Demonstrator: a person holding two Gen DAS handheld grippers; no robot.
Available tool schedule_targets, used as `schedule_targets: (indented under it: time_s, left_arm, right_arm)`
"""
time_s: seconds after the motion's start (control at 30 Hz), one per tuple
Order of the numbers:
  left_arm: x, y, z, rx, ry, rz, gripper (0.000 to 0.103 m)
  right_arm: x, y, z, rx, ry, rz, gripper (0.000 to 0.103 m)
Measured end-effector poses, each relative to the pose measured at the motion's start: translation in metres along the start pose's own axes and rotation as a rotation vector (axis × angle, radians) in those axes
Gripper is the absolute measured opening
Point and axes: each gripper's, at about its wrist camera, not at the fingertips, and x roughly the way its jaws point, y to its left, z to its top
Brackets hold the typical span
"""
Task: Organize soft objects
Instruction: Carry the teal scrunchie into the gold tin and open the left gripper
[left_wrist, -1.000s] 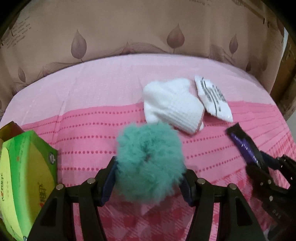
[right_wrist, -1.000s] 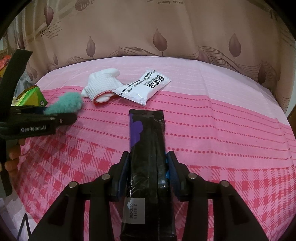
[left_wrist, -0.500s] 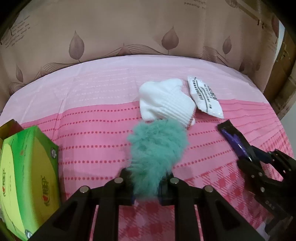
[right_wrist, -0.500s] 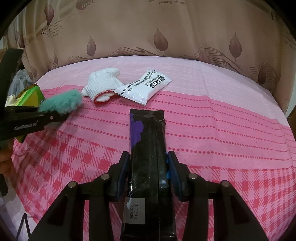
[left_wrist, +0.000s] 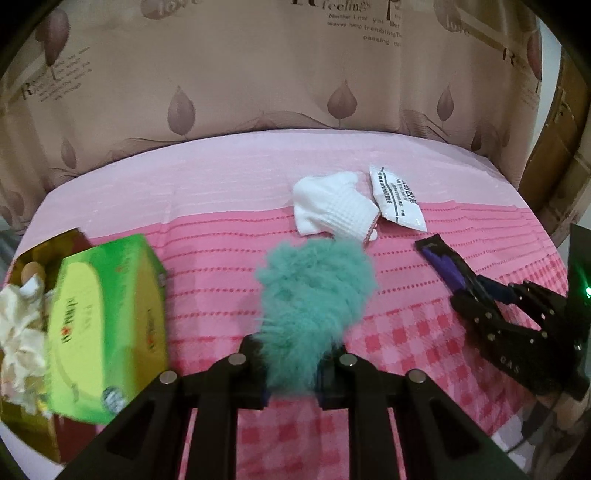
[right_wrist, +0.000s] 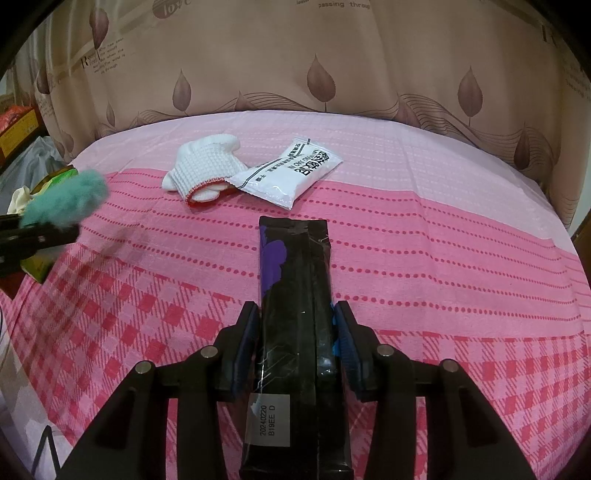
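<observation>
Left wrist view shows my left gripper (left_wrist: 291, 365) with its fingers squeezed on a fluffy teal scrunchie (left_wrist: 314, 291), lifted a little above the pink cloth (left_wrist: 221, 258) on the worktop. My right gripper (right_wrist: 295, 347) has its fingers pressed on both sides of a long black packet (right_wrist: 295, 314).

I think the step now is to carry the scrunchie to a tidy spot, maybe by the white glove (left_wrist: 332, 210), though I cannot tell where the soft things should go. To do it well I keep the squeeze gentle but firm, because the fur is thick and could slip out. I move slowly and keep the green box (left_wrist: 107, 325) on my left out of the way. I open the fingers only when the scrunchie touches the cloth.

The scrunchie is puffy, round and hairy. The glove is knitted and bumpy, with a red edge. Just beside it lies a flat white sachet (left_wrist: 395, 199), smooth and shiny. The black packet is stiff-looking, glossy, with a purple patch. The cloth is checked and dotted.
</observation>
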Motion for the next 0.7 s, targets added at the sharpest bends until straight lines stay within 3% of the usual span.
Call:
schedule_targets:
  time_s: [0.43,0.7]
  left_arm:
    - [-0.073,0.043,-0.01,-0.081,-0.116,0.067,0.016]
    - [-0.102,0.094,-0.016,-0.136,-0.154,0.174,0.016]
  right_arm:
    - [0.001,0.0,0.0,0.0,0.0,-0.001,0.041]
    - [0.001,0.0,0.0,-0.001,0.0,-0.002,0.041]
